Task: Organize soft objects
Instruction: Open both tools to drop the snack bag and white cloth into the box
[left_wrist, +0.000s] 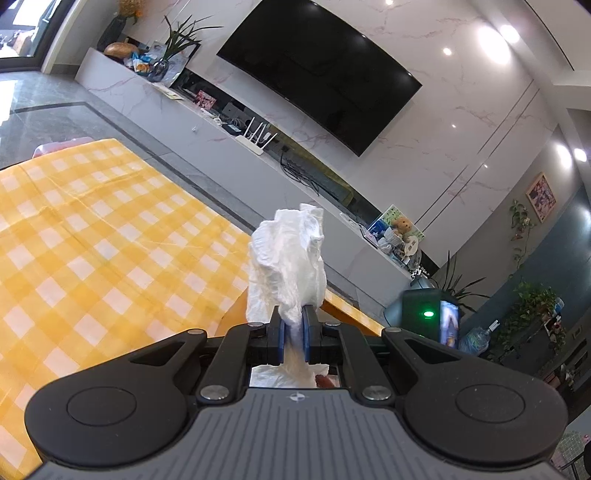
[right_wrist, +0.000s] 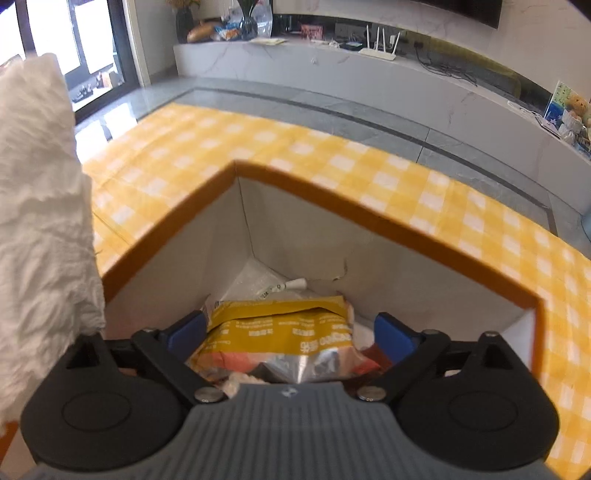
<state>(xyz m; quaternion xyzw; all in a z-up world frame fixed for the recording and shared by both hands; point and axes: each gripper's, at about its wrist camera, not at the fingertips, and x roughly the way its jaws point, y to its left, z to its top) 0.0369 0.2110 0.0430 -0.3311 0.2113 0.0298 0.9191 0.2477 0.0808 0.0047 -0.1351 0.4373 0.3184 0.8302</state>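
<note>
- Left wrist view: the left gripper is clamped tight on a crumpled white tissue, whose bulk stands up above the blue pads while a tail hangs below them.
- The tissue is held in the air over the edge of the bench, which is covered by a yellow-and-white checked cloth.
- Behind it, a dark television hangs on a marble wall above a long low cabinet carrying a white router and potted plants.
- Right wrist view: the right gripper stands wide, its blue pads far apart and pressing on nothing.
- It points down into a box with an orange rim and pale inner walls, which sits on the checked bench.
- Inside the box, between and just below the spread fingers, lies a yellow snack bag with a silvery crumpled end; whether the pads touch it cannot be told.
- A clear plastic wrapper lies behind the bag in the box's far corner.
- The white tissue fills the left side of this view, raised beside the box's left rim.
</note>
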